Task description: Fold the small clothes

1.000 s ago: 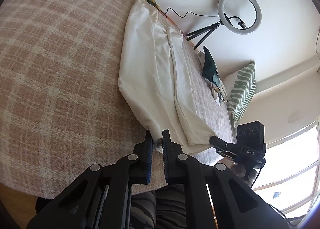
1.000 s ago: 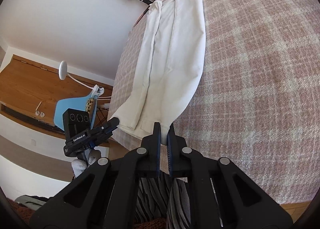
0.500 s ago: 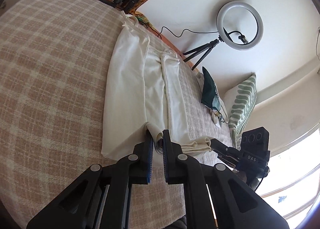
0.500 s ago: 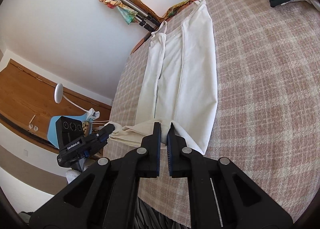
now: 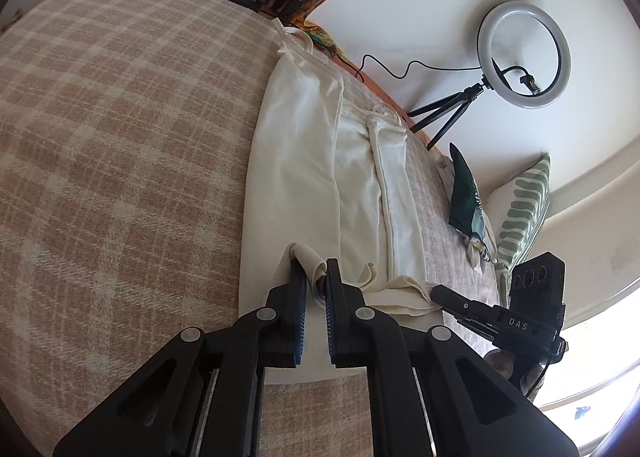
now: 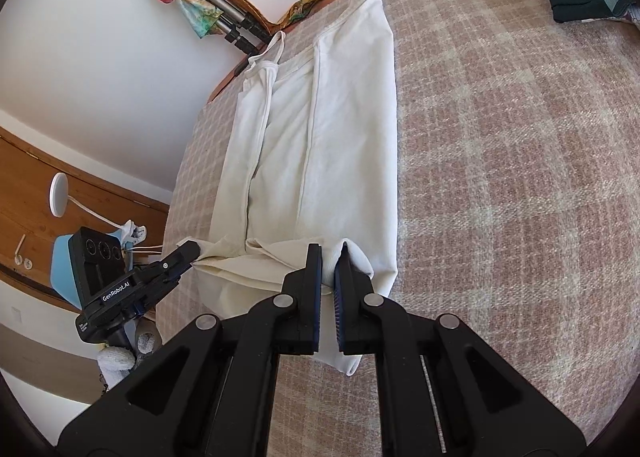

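The near end of the cream garment [image 5: 296, 161] is hidden under both grippers' bodies, so its hem edge there cannot be seen. It lies lengthwise on the plaid blanket [image 5: 112, 145], its straps at the far end. The left gripper [image 5: 316, 281] is clenched on one near corner, lifted and bunched; the right gripper [image 6: 328, 265] clamps the other. Between them the hem hangs in loose folds.

The garment [image 5: 304, 161] lies lengthwise on the blanket [image 5: 120, 145], pillow [image 5: 520, 209] beyond it.
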{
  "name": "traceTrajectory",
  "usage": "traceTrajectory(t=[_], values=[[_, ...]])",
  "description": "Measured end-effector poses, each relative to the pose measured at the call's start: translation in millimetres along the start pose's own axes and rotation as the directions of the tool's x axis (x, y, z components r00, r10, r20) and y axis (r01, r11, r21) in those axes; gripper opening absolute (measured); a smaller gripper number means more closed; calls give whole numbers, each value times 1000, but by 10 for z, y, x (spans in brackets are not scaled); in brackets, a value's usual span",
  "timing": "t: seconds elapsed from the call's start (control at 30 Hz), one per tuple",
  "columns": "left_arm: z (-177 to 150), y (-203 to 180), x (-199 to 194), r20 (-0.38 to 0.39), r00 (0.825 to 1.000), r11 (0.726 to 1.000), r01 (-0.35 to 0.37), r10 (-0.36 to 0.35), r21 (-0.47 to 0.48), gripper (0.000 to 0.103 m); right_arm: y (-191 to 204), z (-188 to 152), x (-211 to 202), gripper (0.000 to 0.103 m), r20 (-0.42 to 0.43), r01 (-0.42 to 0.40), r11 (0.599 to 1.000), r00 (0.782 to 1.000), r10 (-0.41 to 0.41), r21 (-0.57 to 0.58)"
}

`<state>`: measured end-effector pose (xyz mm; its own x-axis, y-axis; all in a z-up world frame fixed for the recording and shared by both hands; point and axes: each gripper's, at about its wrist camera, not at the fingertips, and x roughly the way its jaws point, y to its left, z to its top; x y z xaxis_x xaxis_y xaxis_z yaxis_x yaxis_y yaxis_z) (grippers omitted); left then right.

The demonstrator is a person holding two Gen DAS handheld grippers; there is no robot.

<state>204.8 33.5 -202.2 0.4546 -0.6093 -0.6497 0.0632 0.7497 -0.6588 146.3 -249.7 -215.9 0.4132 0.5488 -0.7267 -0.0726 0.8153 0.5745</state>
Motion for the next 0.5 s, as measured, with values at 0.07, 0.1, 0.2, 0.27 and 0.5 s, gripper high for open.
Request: traceTrajectory(t=[0.07,0.1,0.2,0.27,0.5], values=[[31,-24,-23,0,999,999,32,-32,-6,9,-9,-13,-46,10,-1,1,1000,1000,-1,7],[45,-23,-49,5,999,999,43,-43,-16,10,-6,-13,-72,13,3,11,1000,1000,-11,8],[68,-45,-166,40,999,999,32,-31,-19,25,42,-32,-224,49,65,59,998,996,-57,-27],[51,-73,-267,74,996,999,41,-42,15,25,107,-48,-320,51,93,79,995,993,-73,-65],[-115,-183,-241,35,999,985,-34,29,168,25,449,-135,-326,50,121,198,939,978,-170,-280]])
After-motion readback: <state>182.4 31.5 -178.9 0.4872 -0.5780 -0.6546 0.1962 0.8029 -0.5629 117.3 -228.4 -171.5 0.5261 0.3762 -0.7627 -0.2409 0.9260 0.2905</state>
